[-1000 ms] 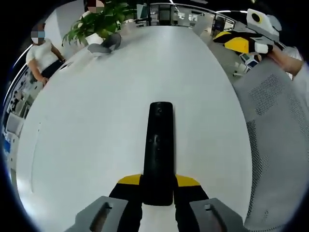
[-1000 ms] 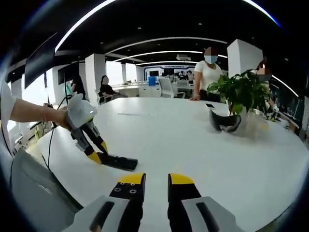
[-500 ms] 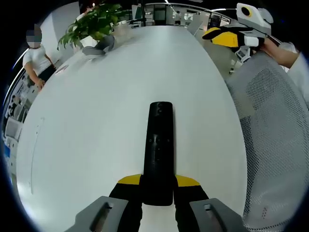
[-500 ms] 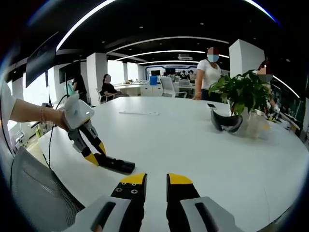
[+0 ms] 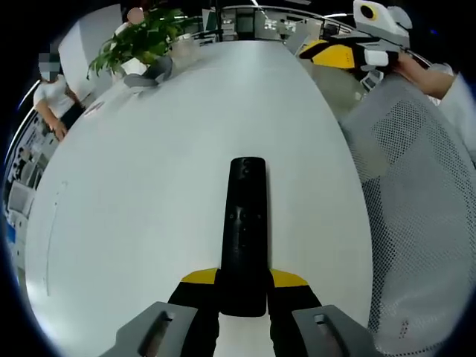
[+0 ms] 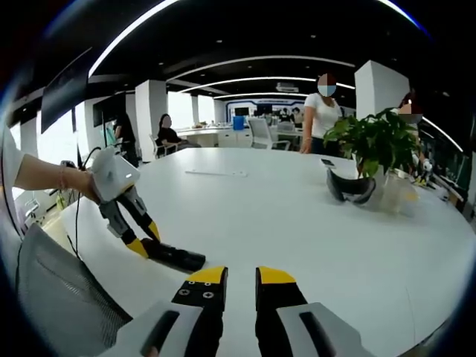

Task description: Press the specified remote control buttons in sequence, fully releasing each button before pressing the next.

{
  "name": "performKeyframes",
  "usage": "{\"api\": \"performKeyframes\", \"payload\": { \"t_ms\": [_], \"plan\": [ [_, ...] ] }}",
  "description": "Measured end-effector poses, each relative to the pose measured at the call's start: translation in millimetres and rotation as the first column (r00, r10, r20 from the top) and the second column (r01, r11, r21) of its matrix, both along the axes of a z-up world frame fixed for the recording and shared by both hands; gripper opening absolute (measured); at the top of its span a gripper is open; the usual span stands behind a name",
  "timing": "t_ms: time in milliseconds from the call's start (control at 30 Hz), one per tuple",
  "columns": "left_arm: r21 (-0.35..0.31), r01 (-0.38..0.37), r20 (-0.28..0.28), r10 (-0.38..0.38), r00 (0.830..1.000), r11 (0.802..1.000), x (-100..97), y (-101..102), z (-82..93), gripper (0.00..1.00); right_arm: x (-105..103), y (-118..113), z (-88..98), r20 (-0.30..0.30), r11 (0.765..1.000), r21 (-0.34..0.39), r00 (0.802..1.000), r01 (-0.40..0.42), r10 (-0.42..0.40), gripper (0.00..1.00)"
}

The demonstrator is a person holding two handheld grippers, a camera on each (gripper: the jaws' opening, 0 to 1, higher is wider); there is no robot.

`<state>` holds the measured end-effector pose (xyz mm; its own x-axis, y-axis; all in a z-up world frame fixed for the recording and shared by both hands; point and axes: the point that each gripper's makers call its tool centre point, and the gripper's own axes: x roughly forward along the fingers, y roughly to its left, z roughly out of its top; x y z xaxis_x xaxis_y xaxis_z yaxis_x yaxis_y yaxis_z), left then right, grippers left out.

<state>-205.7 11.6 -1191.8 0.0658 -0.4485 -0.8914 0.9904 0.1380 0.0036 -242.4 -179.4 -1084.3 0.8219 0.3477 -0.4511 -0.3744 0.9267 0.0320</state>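
A long black remote [image 5: 245,223] lies along the white table [image 5: 141,186], its near end clamped between my left gripper's [image 5: 243,280] yellow-tipped jaws, small buttons facing up. My right gripper [image 5: 336,53] hovers beyond the table's far right edge, held by a hand, its yellow tips together. In the right gripper view, my right gripper [image 6: 240,277] stands shut with only a thin slit and nothing between its tips, above the table [image 6: 282,216]. To the left there, the left gripper [image 6: 137,244] slants down onto the remote [image 6: 176,258], which rests near the table edge.
A potted plant [image 6: 375,141], a dark curved headset [image 6: 348,189] and a clear jar [image 6: 398,197] stand at the far right of the table. A grey mesh chair [image 5: 416,223] flanks the near edge. People stand and sit beyond the table.
The remote stays clamped in my left gripper. In the left gripper view my right gripper has drifted a little left and up. In the right gripper view the left gripper has tipped slightly.
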Motion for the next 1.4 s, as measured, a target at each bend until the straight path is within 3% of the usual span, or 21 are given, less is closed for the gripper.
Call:
{"api": "performKeyframes", "payload": {
  "t_ms": [500,1133,1400],
  "plan": [
    [-0.016,0.012,0.002,-0.011,1.0,1.0,-19.6,-1.1,-0.2,0.23,-0.8,0.9,-2.7,-0.01,1.0,-0.008,1.0,-0.008,0.008,0.12],
    [0.008,0.045,0.003,-0.045,0.999,0.999,-38.4,-2.9,-0.8,0.23,-2.5,4.4,-5.4,-0.023,0.999,-0.023,0.999,-0.025,0.024,0.11],
    [0.001,0.022,0.005,-0.022,1.0,1.0,-44.9,-3.5,-0.8,0.23,-3.2,6.7,-7.0,-0.027,0.999,-0.036,0.999,-0.04,0.039,0.11]
  ]
}}
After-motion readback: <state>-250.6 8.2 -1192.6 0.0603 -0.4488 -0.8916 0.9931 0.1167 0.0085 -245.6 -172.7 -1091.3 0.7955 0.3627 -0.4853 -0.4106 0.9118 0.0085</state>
